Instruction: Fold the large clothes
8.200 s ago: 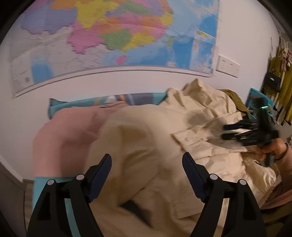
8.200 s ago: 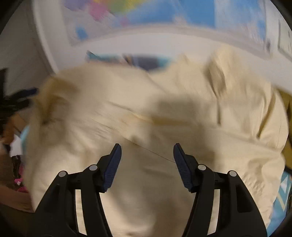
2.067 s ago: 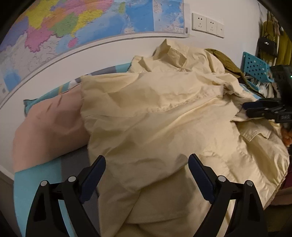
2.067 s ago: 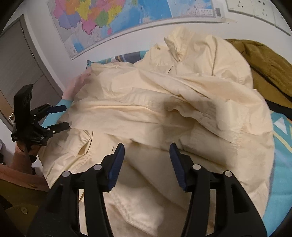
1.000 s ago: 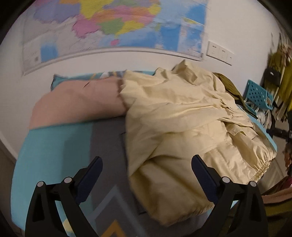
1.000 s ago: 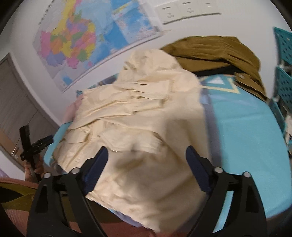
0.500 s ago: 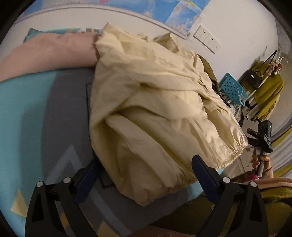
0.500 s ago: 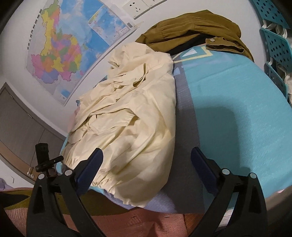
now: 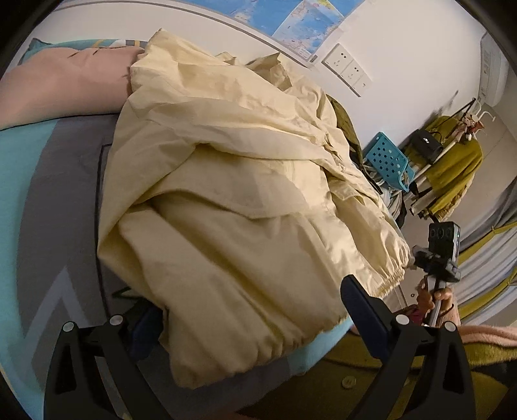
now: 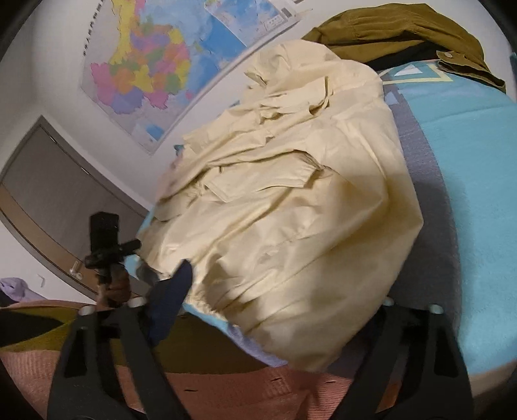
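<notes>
Fingers (image 9: 362, 303) astride jacket (image 9: 245, 200) hem

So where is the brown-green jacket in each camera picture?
Left wrist view: only a dark sliver of the olive jacket peeks out behind the far right edge of the cream jacket, near the blue crate.
Right wrist view: the olive jacket lies in plain sight at the top right, on the blue bedspread beyond the cream jacket.
Shared landmark: the wall map.
</notes>
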Action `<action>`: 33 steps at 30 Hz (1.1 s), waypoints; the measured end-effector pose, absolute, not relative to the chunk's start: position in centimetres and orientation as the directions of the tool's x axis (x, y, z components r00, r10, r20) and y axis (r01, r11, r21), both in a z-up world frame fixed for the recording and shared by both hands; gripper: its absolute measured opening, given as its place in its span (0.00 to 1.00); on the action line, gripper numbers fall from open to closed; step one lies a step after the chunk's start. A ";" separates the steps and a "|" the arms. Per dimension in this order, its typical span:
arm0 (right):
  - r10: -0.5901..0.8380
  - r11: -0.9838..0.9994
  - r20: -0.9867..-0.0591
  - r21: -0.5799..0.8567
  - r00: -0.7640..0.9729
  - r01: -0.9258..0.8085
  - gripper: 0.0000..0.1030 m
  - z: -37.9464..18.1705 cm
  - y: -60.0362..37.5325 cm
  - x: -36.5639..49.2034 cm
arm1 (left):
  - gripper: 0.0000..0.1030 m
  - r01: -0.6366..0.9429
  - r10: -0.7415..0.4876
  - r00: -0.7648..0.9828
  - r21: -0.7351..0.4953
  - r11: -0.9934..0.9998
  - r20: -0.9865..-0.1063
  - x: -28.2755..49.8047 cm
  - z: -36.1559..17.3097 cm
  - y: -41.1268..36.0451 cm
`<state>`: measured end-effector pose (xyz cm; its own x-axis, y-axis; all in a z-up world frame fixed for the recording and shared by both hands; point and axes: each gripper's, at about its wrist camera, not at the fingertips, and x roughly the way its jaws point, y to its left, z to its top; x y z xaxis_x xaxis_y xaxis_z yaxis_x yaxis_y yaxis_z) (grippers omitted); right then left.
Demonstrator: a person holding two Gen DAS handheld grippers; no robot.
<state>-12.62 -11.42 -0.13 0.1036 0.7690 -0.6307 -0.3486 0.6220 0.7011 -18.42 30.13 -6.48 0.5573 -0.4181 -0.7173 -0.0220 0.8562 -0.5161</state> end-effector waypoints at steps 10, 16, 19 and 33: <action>0.888 0.459 -0.434 0.819 0.152 -0.344 0.19 2.9 -12.3 -12.7 | 0.20 -0.167 -0.324 0.588 -0.503 0.848 -0.741 -19.2 -5.0 31.9; 0.885 0.459 -0.452 0.811 0.110 -0.363 0.50 3.1 -12.1 -13.5 | 0.32 -0.104 -0.376 0.592 -0.529 0.842 -0.713 -20.9 -3.9 32.3; 0.850 0.514 -0.521 0.793 0.074 -0.327 0.58 0.9 -12.0 -14.1 | 0.59 -0.104 -0.409 0.538 -0.539 0.836 -0.737 -20.4 -5.5 32.3; 0.929 0.369 -0.320 0.836 0.186 -0.406 0.15 6.9 -13.3 -15.6 | 0.16 -0.067 -0.416 0.650 -0.594 0.802 -0.636 -22.7 -0.4 33.6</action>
